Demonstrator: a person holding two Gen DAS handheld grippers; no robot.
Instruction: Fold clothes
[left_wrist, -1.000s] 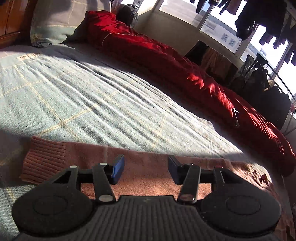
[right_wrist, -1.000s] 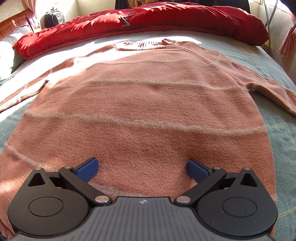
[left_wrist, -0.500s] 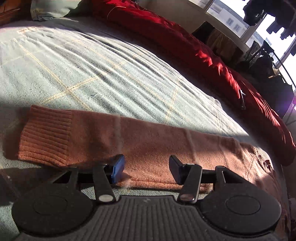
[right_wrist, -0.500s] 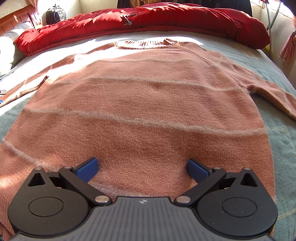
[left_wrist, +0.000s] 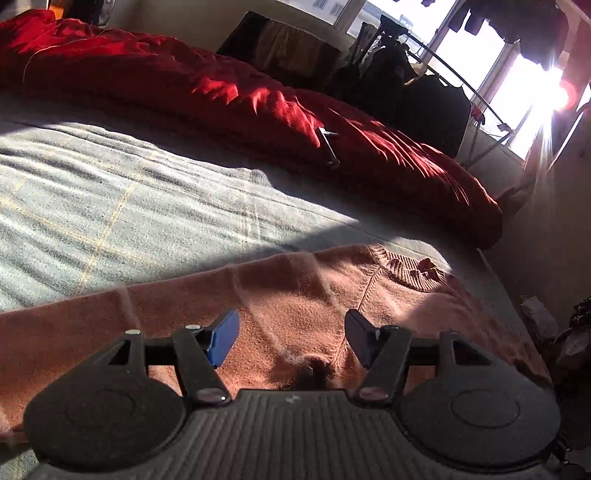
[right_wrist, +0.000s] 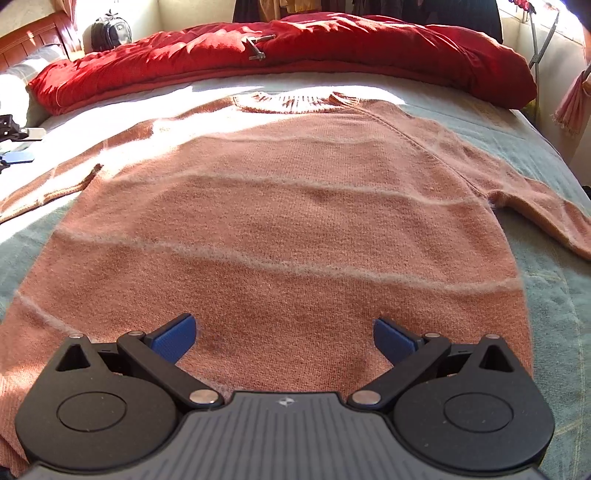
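Observation:
A salmon-pink sweater (right_wrist: 295, 221) with thin pale stripes lies flat, front up, on the bed, collar (right_wrist: 295, 101) at the far end and both sleeves spread out. My right gripper (right_wrist: 284, 338) hovers open above the sweater's lower hem with nothing between its blue pads. In the left wrist view the same sweater (left_wrist: 295, 295) shows from the side, near its left shoulder and ribbed collar (left_wrist: 410, 269). My left gripper (left_wrist: 290, 338) stands open just over the shoulder area, holding nothing. The left gripper's tip (right_wrist: 16, 157) also peeks in at the right wrist view's left edge.
A grey-green checked bedspread (left_wrist: 110, 199) covers the bed. A rolled red duvet (right_wrist: 295, 55) runs along the far edge, with a small metal tool (right_wrist: 256, 46) on it. A backpack (right_wrist: 107, 31) sits by the wooden headboard. Dark clothes hang by the sunlit window (left_wrist: 517, 74).
The left gripper has swept from the sleeve's cuff along the sleeve to the shoulder near the collar, and its jaws have widened slightly. The right gripper has barely moved.

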